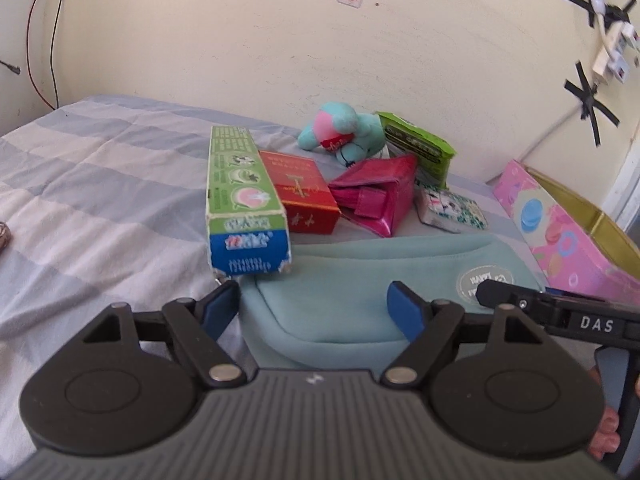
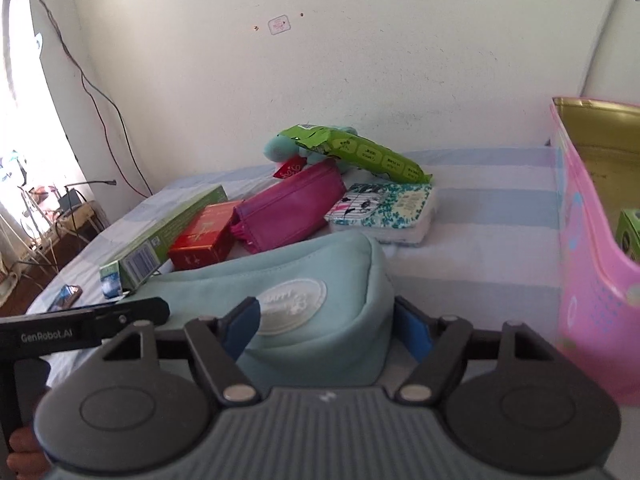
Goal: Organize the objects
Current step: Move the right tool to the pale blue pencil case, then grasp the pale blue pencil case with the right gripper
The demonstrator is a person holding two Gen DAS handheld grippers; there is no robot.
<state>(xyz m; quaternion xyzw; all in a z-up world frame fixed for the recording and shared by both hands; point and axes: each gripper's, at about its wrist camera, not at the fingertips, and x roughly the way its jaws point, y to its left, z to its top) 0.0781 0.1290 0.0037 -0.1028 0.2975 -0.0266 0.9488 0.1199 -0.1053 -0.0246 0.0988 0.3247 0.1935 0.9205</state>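
Note:
A pale teal fabric pouch [image 1: 360, 280] [image 2: 304, 292] with a round white badge lies on the striped bed. My left gripper [image 1: 314, 306] is open over its left end, fingers apart and not gripping. My right gripper [image 2: 326, 328] is open with its blue pads on either side of the pouch's right end. Behind lie a green toothpaste box [image 1: 240, 192] [image 2: 168, 236], a red box [image 1: 306, 192] [image 2: 204, 236], a magenta pouch [image 1: 376, 196] [image 2: 288, 208], a teal plush toy [image 1: 344, 132] [image 2: 280, 148], a green wipes pack [image 1: 418, 148] [image 2: 368, 156] and a patterned tissue pack [image 1: 452, 208] [image 2: 384, 208].
A pink bin [image 1: 560, 232] [image 2: 592, 248] with a gold inside stands at the right; a green item [image 2: 630, 232] sits in it. A cream wall with cables and taped plugs [image 1: 608, 44] lies behind the bed. A small dark object [image 2: 66, 296] lies at the bed's left edge.

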